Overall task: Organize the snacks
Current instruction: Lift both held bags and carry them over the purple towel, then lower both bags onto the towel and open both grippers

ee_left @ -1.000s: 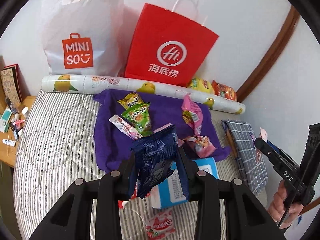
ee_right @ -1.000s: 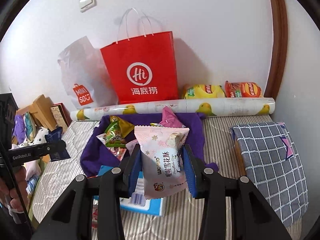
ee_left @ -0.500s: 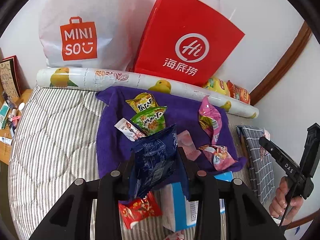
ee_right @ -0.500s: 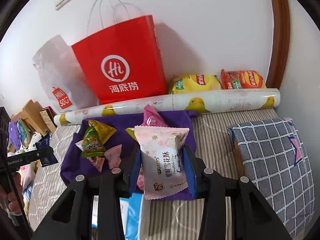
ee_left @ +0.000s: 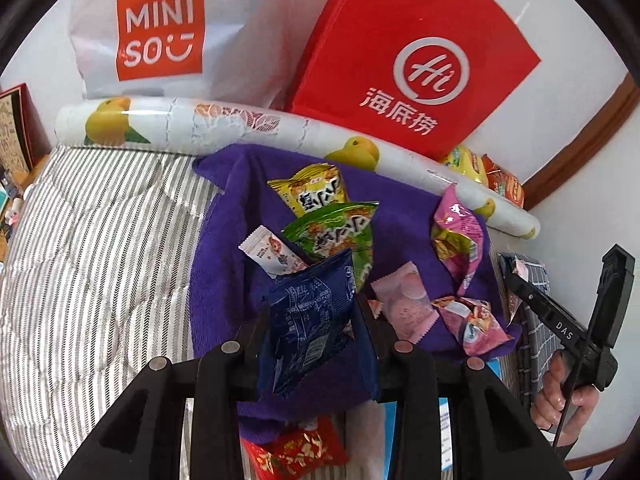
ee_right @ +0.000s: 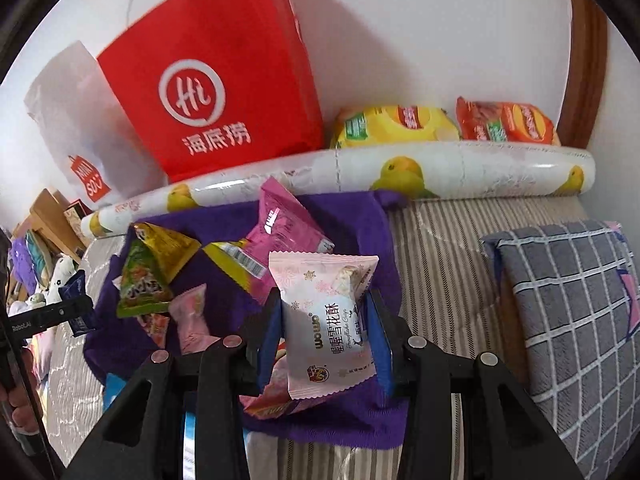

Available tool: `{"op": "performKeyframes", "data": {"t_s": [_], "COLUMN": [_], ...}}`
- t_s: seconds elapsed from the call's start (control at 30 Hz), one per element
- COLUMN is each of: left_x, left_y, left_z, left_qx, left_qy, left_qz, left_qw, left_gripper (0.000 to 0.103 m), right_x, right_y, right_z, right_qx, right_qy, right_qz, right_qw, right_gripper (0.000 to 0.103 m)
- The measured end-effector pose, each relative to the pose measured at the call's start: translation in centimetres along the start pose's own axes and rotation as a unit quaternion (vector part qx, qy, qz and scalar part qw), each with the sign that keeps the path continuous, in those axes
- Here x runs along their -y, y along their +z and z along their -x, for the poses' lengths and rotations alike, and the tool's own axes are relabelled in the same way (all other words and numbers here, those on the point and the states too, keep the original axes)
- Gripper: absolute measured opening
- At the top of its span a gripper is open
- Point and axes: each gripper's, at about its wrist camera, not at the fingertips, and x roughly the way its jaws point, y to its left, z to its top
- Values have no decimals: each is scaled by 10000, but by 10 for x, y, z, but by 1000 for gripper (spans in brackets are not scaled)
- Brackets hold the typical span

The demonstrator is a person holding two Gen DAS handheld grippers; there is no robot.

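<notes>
Left gripper (ee_left: 312, 320) clamped on a dark blue snack packet (ee_left: 310, 320), pads pressing both sides; right gripper (ee_right: 324, 324) clamped on a pale pink snowflake-crisp packet (ee_right: 326, 320), held upright. Both hang over the purple towel (ee_left: 224, 240) spread on the striped mattress (ee_left: 100, 260). On the towel: yellow chip packet (ee_left: 314, 194), green chip packet (ee_left: 340, 232) overlapping it, small white stick packet (ee_left: 272, 254) just beside those, pale pink candy packet (ee_left: 402, 304), two bright pink packets (ee_left: 458, 240) toward the right edge. A red snack packet (ee_left: 296, 454) lies at the towel's near edge, below my left jaws. Containers at the back wall: red Haidilao paper bag (ee_right: 216, 80) and white Miniso plastic bag (ee_left: 160, 28), standing side by side; contents can't tell. A fruit-print roll (ee_right: 340, 176) lies across in front of both bags, between them and the towel. Yellow (ee_right: 396, 126) and orange (ee_right: 506, 120) chip bags sit behind the roll. Grey checked pillow (ee_right: 572, 300) on the right of the mattress.
</notes>
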Motion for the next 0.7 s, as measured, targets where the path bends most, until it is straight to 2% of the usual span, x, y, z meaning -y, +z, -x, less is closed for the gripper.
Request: {"op": "performKeyframes", "data": {"t_s": [0.23,0.7], "left_x": [-6,-14], "left_y": [2,3], "left_z": [-17,-35], "left_qx": [-127,-297], "left_qy": [11,-44], "left_qz": [77,193], "left_qw": [9999,9994], "left_gripper": [34,34], "right_x": [6,4], "right_y": [0,-2], "right_z": [-17,-24], "right_qx": [-100,-132], "right_qy": [105,102], "right_qz": [-88,36], "right_qw": [9999,9999], "right_gripper": [40,43]}}
